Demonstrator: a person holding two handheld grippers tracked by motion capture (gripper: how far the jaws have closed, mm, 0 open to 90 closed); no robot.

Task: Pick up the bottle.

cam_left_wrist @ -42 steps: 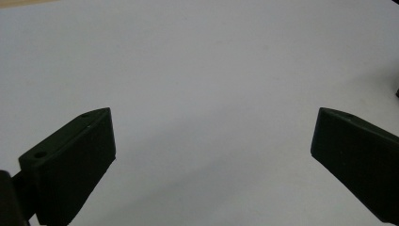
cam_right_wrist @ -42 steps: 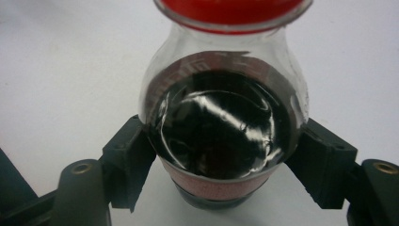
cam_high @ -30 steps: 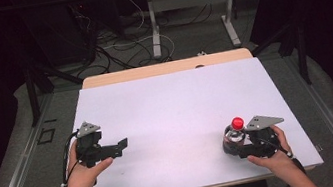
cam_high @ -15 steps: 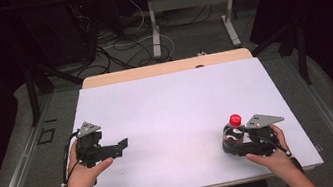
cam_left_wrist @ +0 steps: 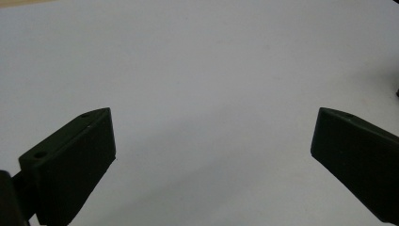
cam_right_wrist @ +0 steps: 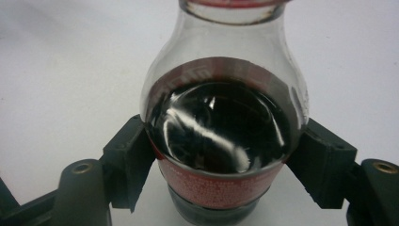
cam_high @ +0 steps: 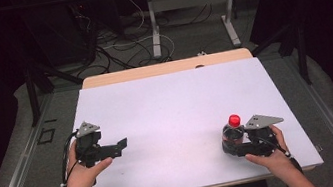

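Standing bottle [cam_right_wrist: 221, 136] clamped inside right gripper [cam_right_wrist: 221, 174].

My surface [cam_high: 178, 117] is a flat white sheet that covers nearly the whole top; a thin strip of pale wood [cam_high: 165, 68] shows along its far edge. The one thing standing on it is a small bottle [cam_high: 232, 133] with a red cap, dark drink inside and a red label band around its middle. It stands upright near the right front corner of the surface, close to the front edge and well apart from the wood strip. Left of the bottle the white sheet runs bare across to the left edge. Around the bottle's base the sheet looks clean and unmarked.
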